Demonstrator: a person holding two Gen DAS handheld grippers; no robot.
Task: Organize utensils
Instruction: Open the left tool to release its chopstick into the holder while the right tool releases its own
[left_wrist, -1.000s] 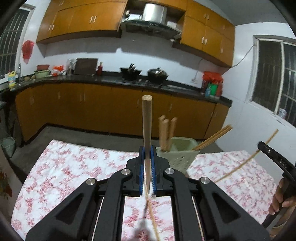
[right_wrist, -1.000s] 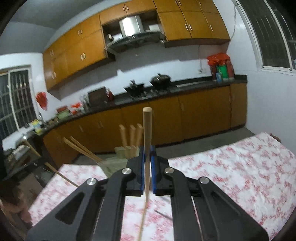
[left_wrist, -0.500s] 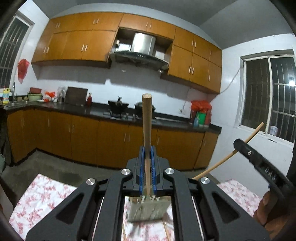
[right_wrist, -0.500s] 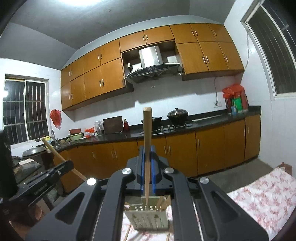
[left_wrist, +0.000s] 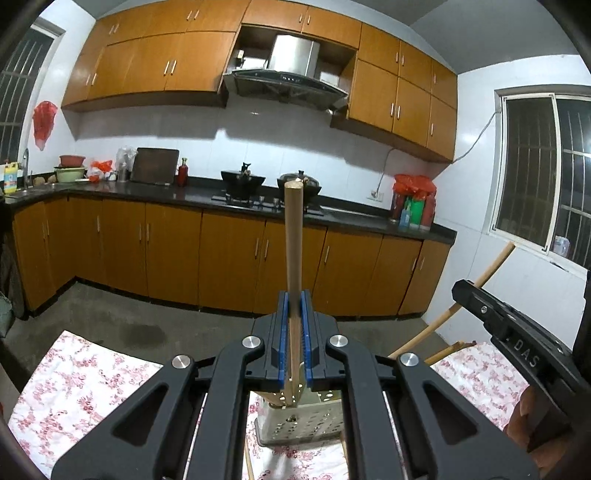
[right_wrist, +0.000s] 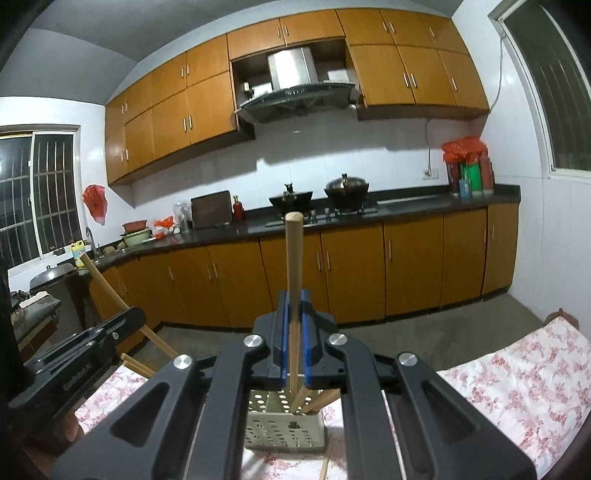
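Observation:
My left gripper (left_wrist: 294, 314) is shut on a wooden chopstick (left_wrist: 293, 240) held upright, its lower end over the pale green perforated utensil holder (left_wrist: 295, 424). My right gripper (right_wrist: 294, 314) is shut on another wooden chopstick (right_wrist: 294, 266), its lower end inside the same holder (right_wrist: 284, 424), where other wooden sticks (right_wrist: 321, 400) lean. The right gripper also shows in the left wrist view (left_wrist: 513, 332) with its chopstick (left_wrist: 491, 266). The left gripper also shows in the right wrist view (right_wrist: 85, 350).
The holder stands on a table with a red floral cloth (left_wrist: 74, 380). Loose chopsticks (right_wrist: 136, 363) lie on the cloth. Wooden kitchen cabinets (left_wrist: 166, 251) and a dark counter with pots (left_wrist: 243, 181) stand beyond the table.
Both grippers rose and tilted up, then came over the holder. Each chopstick's lower end now points into the holder. Both stay shut.

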